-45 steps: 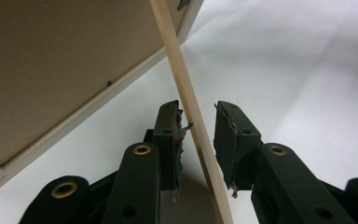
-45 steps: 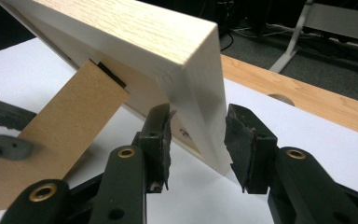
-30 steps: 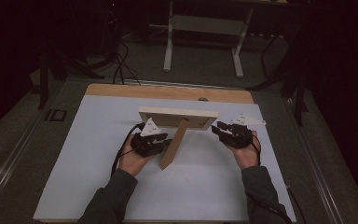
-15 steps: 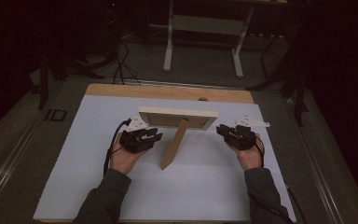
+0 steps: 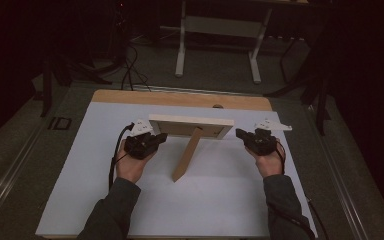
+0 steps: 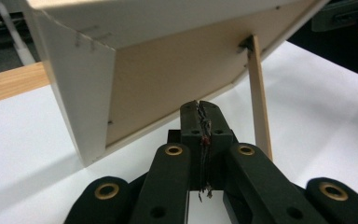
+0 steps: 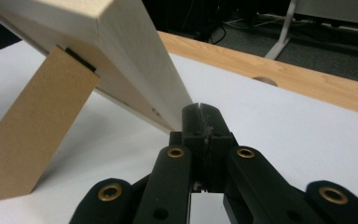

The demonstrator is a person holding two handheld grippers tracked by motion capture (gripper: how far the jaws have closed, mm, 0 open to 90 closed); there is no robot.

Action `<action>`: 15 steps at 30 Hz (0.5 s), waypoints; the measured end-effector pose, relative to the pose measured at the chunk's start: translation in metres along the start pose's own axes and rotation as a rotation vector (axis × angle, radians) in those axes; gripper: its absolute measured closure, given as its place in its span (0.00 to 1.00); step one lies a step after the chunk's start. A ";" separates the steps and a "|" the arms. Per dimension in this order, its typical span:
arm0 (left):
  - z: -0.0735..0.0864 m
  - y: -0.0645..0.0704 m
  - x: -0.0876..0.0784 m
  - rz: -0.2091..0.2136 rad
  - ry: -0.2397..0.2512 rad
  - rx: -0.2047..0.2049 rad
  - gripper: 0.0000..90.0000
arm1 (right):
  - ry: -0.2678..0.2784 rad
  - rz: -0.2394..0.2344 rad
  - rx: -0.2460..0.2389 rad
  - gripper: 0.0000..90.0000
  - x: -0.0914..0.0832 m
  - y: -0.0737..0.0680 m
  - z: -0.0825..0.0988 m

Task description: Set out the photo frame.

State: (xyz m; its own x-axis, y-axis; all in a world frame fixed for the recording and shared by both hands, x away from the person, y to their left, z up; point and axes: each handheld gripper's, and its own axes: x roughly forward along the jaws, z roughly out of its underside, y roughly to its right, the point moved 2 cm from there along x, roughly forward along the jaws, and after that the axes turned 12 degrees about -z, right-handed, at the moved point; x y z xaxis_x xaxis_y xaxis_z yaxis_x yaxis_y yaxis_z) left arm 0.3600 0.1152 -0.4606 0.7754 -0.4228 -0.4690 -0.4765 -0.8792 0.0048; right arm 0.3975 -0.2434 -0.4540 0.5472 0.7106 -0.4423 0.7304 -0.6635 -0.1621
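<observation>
**Both grippers closed beside a standing wooden frame**

Left gripper view showed the left gripper [image 6: 200, 106] with its two black jaws pressed flat together, nothing between them; they had just been closing. Their tips pointed at the brown backing board of the pale wooden picture frame [image 6: 168, 74], close to its lower left corner but apart from it. The frame's thin wooden easel leg [image 6: 260, 107] slanted down to the white table top [image 6: 28, 154] just right of the jaws.

The right gripper [image 7: 201, 108] likewise had its jaws shut on nothing, having just been closing, and their tips sat just beside the frame's lower right corner; I could not tell whether they touched it.

From the high view, the frame stood leaning back on its leg near the far middle of the white surface, its back toward the person, with one hand and gripper at each end. A light wooden strip [image 5: 180, 98] edged the table beyond it.
</observation>
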 end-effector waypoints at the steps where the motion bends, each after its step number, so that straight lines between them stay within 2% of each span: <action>1: -0.001 0.000 0.000 0.000 0.001 -0.003 1.00 | 0.001 0.000 0.000 1.00 0.000 0.000 -0.001; 5: -0.006 -0.001 0.002 -0.014 0.005 -0.012 1.00 | 0.016 -0.008 -0.003 1.00 0.003 -0.002 -0.009; 8: -0.010 -0.001 0.003 -0.022 0.009 -0.034 1.00 | 0.021 -0.009 -0.007 1.00 0.005 -0.004 -0.014; 15: -0.016 0.000 0.008 -0.053 0.010 -0.026 1.00 | 0.029 -0.008 0.001 1.00 0.007 -0.003 -0.021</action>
State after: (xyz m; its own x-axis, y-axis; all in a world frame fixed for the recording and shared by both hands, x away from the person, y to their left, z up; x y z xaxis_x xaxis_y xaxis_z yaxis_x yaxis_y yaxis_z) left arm 0.3728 0.1086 -0.4496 0.8038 -0.3773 -0.4600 -0.4233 -0.9060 0.0034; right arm 0.4075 -0.2316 -0.4378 0.5533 0.7223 -0.4150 0.7344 -0.6581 -0.1664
